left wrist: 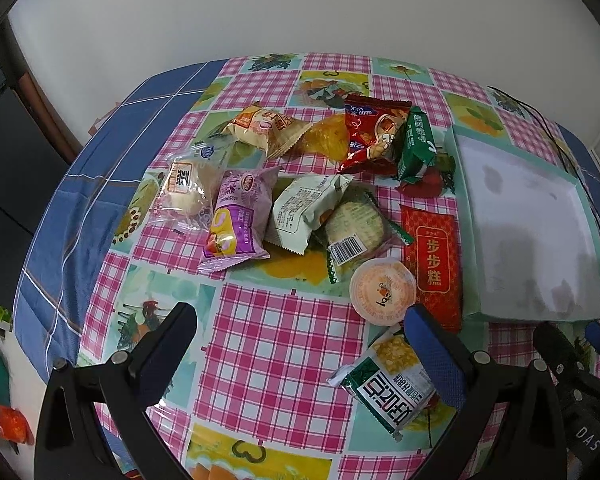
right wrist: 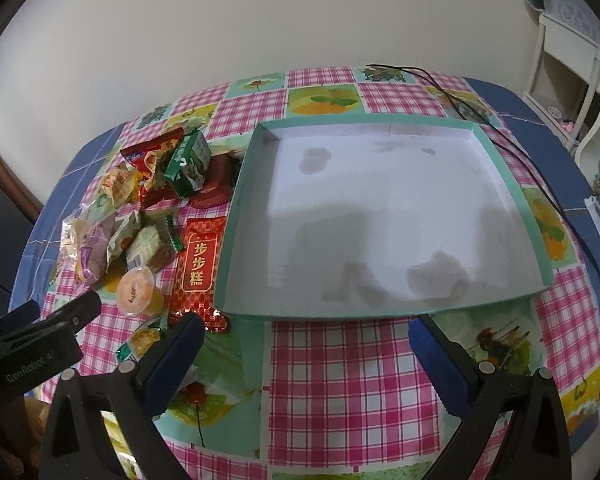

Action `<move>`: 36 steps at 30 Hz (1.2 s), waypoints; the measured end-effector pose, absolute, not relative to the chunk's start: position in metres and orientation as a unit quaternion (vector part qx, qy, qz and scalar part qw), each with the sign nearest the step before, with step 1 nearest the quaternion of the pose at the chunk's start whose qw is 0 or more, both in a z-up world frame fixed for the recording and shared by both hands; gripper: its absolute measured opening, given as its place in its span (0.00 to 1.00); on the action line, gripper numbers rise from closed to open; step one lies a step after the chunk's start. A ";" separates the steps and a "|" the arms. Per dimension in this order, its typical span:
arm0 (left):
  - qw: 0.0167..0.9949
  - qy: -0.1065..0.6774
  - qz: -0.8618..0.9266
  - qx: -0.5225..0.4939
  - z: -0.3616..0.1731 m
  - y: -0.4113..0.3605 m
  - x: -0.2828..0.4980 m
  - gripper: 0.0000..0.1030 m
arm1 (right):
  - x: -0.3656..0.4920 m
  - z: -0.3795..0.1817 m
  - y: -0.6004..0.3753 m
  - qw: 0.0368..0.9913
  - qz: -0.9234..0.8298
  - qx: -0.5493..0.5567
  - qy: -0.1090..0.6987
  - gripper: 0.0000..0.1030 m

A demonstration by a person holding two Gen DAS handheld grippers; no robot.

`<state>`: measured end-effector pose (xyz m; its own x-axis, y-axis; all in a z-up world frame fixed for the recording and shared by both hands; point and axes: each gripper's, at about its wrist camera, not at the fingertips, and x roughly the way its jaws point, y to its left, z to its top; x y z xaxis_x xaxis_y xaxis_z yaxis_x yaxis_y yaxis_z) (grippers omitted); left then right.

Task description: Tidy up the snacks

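Observation:
A heap of wrapped snacks lies on the checked tablecloth: a purple cake packet (left wrist: pixel 236 220), a clear bun packet (left wrist: pixel 182 194), a pale green packet (left wrist: pixel 300 210), a red packet (left wrist: pixel 374 132), a green carton (left wrist: pixel 416 144). An orange jelly cup (left wrist: pixel 382 290) and a flat red bar (left wrist: pixel 432 260) lie near a teal-rimmed white tray (right wrist: pixel 380 124), which holds nothing. A green-white packet (left wrist: pixel 392 384) sits by my left gripper's right finger. My left gripper (left wrist: pixel 300 328) is open over bare cloth. My right gripper (right wrist: pixel 306 334) is open before the tray's near edge.
The table (left wrist: pixel 100 184) has a blue cloth under the checked one and drops off at left. A black cable (right wrist: pixel 460 96) runs along the tray's far right side. White furniture (right wrist: pixel 568 80) stands at the right. The wall is behind the table.

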<state>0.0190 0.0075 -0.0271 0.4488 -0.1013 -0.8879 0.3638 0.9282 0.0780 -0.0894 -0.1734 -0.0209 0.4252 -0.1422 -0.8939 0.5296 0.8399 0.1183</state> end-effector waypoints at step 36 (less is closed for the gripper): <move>0.826 0.532 -0.127 0.139 -0.043 0.006 0.025 1.00 | -0.081 -0.025 -0.173 0.825 -0.192 0.186 0.497 1.00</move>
<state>0.0249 0.0056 -0.0432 0.4022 -0.0617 -0.9135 0.3581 0.9289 0.0949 -0.0813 -0.1733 -0.0254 0.4316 -0.1324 -0.8923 0.5024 0.8569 0.1158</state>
